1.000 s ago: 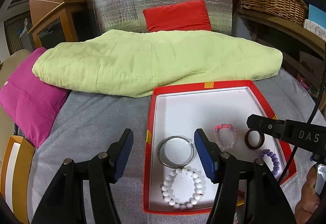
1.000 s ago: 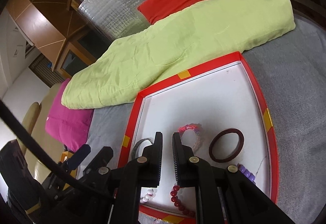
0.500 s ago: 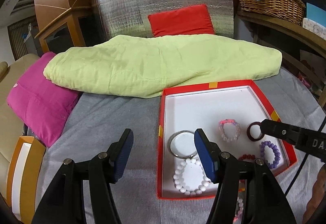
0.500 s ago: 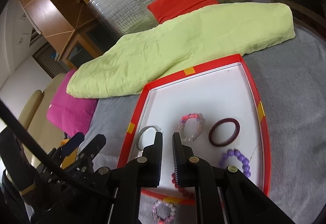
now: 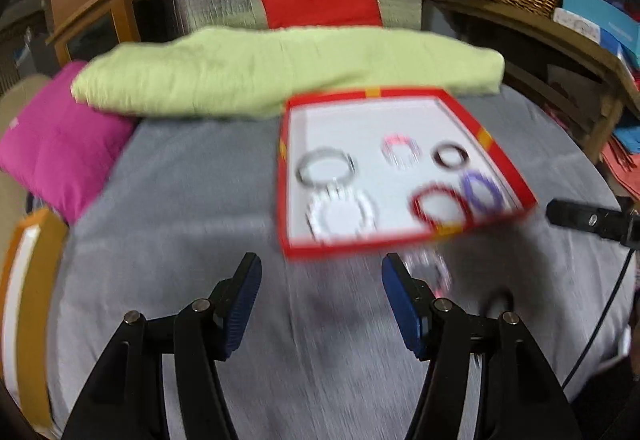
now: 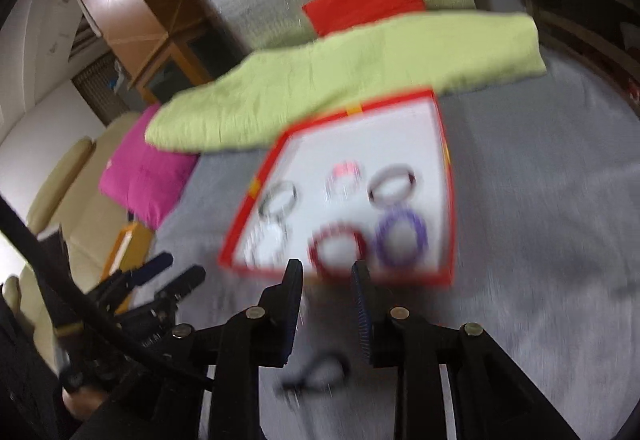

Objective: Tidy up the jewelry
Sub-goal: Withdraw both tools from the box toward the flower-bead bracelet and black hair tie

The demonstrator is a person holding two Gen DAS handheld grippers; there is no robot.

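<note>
From the left wrist view, the left tool [image 5: 321, 296] stands wide apart at the lower middle, holding nothing. The red box [image 5: 502, 155] sits right of centre on the grey counter [image 5: 192, 207], blurred bracelets inside.

From the right wrist view, the right tool [image 6: 326, 294] is partly apart, empty, low centre. A dark bracelet [image 6: 320, 372] lies on the counter below it.

The left gripper [image 5: 321, 302] has black angular arms with silver round screws at the joints and dark blue ribbed pads [image 5: 245, 304] on the fingers. The right gripper [image 6: 326, 310] is the same build: black arms, silver screws, blue ribbed pads [image 6: 363, 314]. A black cable [image 6: 60, 280] curves across the lower left of the right wrist view. Everything is motion-blurred.
</note>
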